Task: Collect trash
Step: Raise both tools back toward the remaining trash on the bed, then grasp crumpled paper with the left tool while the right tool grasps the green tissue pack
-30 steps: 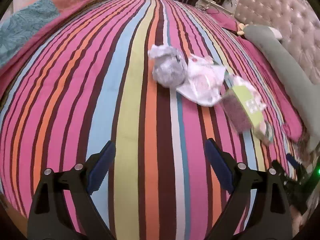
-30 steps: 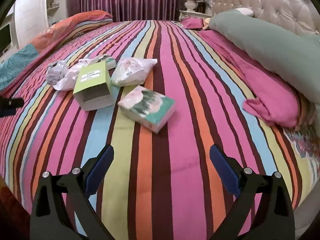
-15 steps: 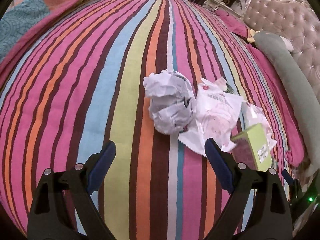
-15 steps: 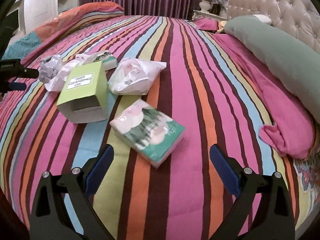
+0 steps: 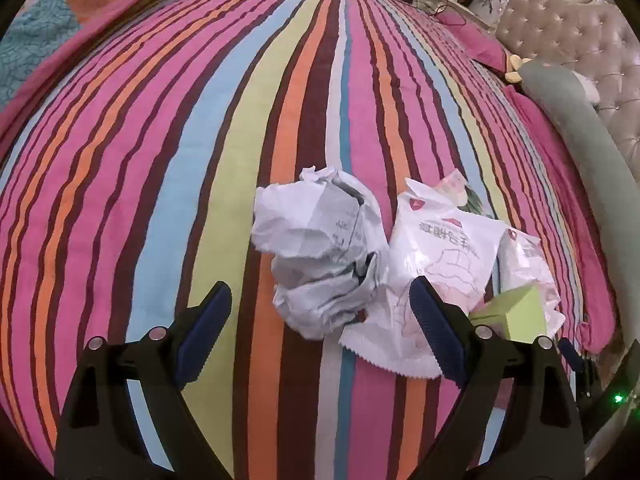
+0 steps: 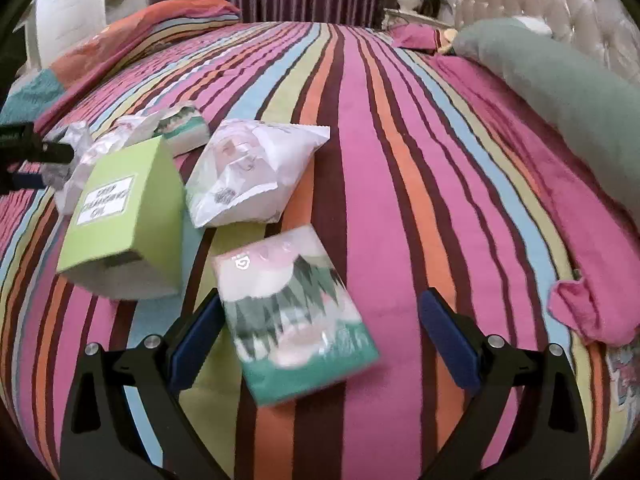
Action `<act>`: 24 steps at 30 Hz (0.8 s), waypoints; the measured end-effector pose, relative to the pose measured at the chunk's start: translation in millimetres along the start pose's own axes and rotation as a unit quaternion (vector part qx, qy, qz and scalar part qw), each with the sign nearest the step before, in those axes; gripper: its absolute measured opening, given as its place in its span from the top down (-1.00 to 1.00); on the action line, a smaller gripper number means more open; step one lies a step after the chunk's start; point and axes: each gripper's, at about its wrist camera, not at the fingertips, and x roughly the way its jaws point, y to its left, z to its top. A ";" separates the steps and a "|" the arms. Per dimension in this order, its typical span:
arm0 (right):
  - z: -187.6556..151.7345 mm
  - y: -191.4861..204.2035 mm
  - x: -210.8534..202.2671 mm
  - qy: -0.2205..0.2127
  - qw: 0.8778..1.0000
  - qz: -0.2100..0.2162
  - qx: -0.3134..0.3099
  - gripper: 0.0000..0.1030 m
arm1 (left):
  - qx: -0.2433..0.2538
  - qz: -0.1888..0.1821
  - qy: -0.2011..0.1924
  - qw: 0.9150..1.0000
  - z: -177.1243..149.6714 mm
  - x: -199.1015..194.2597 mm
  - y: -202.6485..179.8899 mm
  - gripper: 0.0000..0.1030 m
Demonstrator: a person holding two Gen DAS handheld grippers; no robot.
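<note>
Striped bedspread (image 5: 160, 200), bands of pink, orange, blue, yellow-green and dark brown, covering the bed in both views. On it, a loose cluster of trash. Paper ball (image 5: 320, 256): crumpled white-grey sheet with faint print, lying on the brown and orange bands ahead of the left gripper (image 5: 320, 330), between the lines of its two fingers but beyond their tips. Left gripper: jaws spread wide, nothing between the blue pads, none touching the trash. White wrapper (image 5: 436, 264): flat plastic pouch with red print and a serrated edge, touching the paper ball on its right; the gripper's right finger overlaps it in the picture, contact not determinable. Second white wrapper (image 6: 252, 172): puffed pouch, just right of the green box. Green box (image 6: 120, 216): yellow-green carton with a white label, lying on its side, open end toward the camera; its corner also shows at the right of the left view. Tissue pack (image 6: 296, 312): soft pack printed in teal, pink and white, lying closest to the right gripper (image 6: 320, 340), its near end between the fingers. Right gripper: jaws spread wide, the left pad just beside the pack's edge, the right pad well apart from it; no pinch. Small teal packet (image 6: 184, 128): behind the box, partly hidden. Grey-green bolster (image 6: 560, 92) and pink sheet (image 6: 520, 160) along the right, before a tufted headboard (image 6: 560, 0).
</note>
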 end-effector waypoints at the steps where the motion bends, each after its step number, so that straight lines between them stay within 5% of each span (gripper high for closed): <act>1: 1.1 -0.4 2.0 0.002 1.000 0.001 0.006 -0.79 | 0.001 0.003 0.001 1.000 1.3 2.7 -1.0 -0.71; 9: 1.9 -3.0 5.5 0.011 0.999 0.006 0.032 -0.73 | -0.010 0.025 0.002 1.000 11.3 18.6 1.2 -0.71; 13: -3.0 -2.5 -0.1 0.007 0.999 0.006 0.042 -0.43 | -0.032 0.015 -0.004 0.999 14.7 21.4 7.8 -0.69; 15: -5.3 -1.3 -3.1 0.004 0.999 0.007 0.043 -0.20 | -0.037 0.001 0.000 0.999 14.6 23.4 10.3 -0.24; 17: -7.6 -0.2 -6.7 0.001 0.999 0.005 0.043 -0.01 | -0.037 -0.005 -0.005 0.999 13.8 22.9 12.9 -0.16; 24: -16.3 -6.3 -18.3 -0.001 0.997 0.018 0.080 0.02 | -0.042 -0.013 -0.017 0.999 7.0 8.0 20.8 -0.11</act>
